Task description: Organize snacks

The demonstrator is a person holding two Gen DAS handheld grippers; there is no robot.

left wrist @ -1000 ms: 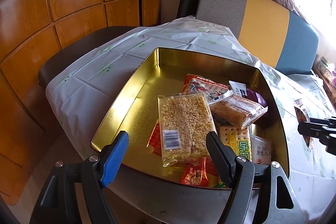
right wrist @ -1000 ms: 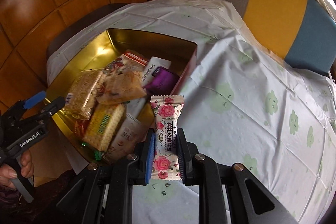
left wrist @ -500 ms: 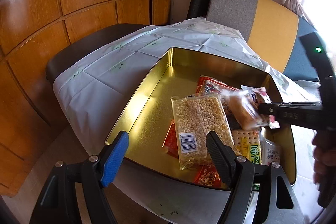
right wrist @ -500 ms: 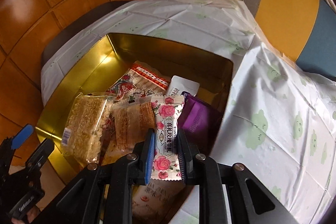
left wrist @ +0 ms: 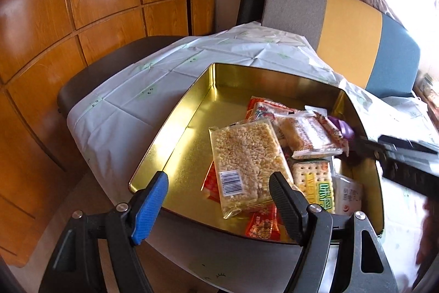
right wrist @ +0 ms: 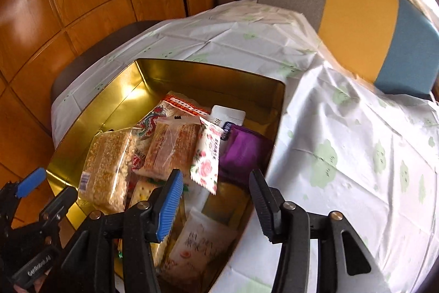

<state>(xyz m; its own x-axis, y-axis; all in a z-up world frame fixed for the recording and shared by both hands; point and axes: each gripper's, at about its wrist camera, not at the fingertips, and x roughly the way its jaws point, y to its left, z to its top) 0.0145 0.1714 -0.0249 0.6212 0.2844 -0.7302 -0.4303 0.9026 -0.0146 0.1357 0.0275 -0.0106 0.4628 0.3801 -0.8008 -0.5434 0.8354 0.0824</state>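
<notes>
released from the right gripper, whose jaws were opening with nothing pressed between them, the rose-printed candy packet had dropped from its earlier clamped position and lay tilted in the gold tin, between a clear-wrapped cake bar and a purple packet. left gripper hovered open and empty at the tin's near edge, above a puffed-rice bar. tin stood on a white tablecloth.
</notes>
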